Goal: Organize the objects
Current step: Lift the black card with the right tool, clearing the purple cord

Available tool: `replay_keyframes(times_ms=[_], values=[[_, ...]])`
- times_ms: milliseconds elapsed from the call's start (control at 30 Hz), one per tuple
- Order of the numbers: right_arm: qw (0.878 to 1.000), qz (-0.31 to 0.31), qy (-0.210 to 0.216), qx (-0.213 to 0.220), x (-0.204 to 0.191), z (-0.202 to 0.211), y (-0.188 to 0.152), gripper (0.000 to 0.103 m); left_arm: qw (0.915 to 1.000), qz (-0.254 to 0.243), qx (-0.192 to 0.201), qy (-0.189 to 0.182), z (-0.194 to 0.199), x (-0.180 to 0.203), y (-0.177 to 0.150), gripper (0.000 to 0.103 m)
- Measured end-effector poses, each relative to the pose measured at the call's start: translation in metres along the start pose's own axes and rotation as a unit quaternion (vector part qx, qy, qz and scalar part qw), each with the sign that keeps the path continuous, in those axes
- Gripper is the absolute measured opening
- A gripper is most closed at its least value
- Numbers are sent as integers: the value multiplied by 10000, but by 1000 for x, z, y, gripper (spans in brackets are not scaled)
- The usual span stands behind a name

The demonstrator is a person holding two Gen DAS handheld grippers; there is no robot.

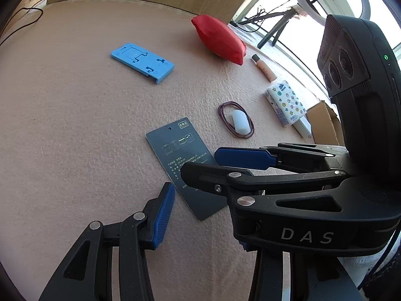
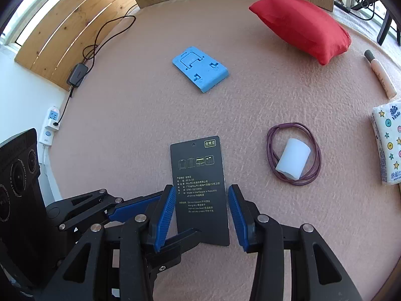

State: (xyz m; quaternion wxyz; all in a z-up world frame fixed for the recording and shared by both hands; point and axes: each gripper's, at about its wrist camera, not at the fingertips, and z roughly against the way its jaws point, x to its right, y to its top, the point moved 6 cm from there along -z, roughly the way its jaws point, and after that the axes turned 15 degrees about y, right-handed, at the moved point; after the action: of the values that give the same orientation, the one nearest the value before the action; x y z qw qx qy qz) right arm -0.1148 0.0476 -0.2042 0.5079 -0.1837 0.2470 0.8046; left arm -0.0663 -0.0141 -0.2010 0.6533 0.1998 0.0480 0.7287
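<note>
A dark printed card (image 2: 198, 175) lies flat on the pink felt table (image 2: 125, 150). My right gripper (image 2: 201, 188) is open, its blue pads either side of the card's near end. My left gripper (image 1: 200, 185) comes in from the left and is open too; one black finger (image 2: 185, 235) crosses the card's near corner. In the left wrist view the card (image 1: 180, 155) lies partly under the right gripper (image 1: 200, 164), which hides my left gripper's right finger. A blue phone stand (image 2: 200, 71), a red pouch (image 2: 303, 27), and a purple hair tie (image 2: 269, 150) ringing a white cap (image 2: 293, 159) lie beyond.
A tissue pack (image 2: 387, 145) and a beige tube (image 2: 381, 75) lie along the right edge. A power strip (image 2: 50, 125) and a black adapter (image 2: 77, 74) with its cable sit at the left edge. A cardboard box (image 1: 325, 120) and a tripod (image 1: 275, 27) stand off the table.
</note>
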Motion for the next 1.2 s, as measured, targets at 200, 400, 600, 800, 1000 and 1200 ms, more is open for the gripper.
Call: replay_keyframes(times_ms=[200,400,600,800,1000,1200], values=[[9997,181,-176,-43,-4,-2,2,42,9998,24,-1,-174,1,3,-3,47],[9985,415,-359,-84,-8,-5,2,42,9998,-20,65,188,13,-13,-11,47],[9890,1074,-975,-295,-23,-18,-3,49,9977,215,181,624,30,-49,-21,47],[9790,1454,-1387,-354,-34,-28,-4,53,9957,449,321,738,40,-69,-19,47],[9812,1414,-1280,-307,-31,-24,-4,46,9954,495,340,753,41,-73,-20,47],[9844,1284,-1181,-224,-27,-18,-9,46,9958,446,337,728,40,-67,-19,47]])
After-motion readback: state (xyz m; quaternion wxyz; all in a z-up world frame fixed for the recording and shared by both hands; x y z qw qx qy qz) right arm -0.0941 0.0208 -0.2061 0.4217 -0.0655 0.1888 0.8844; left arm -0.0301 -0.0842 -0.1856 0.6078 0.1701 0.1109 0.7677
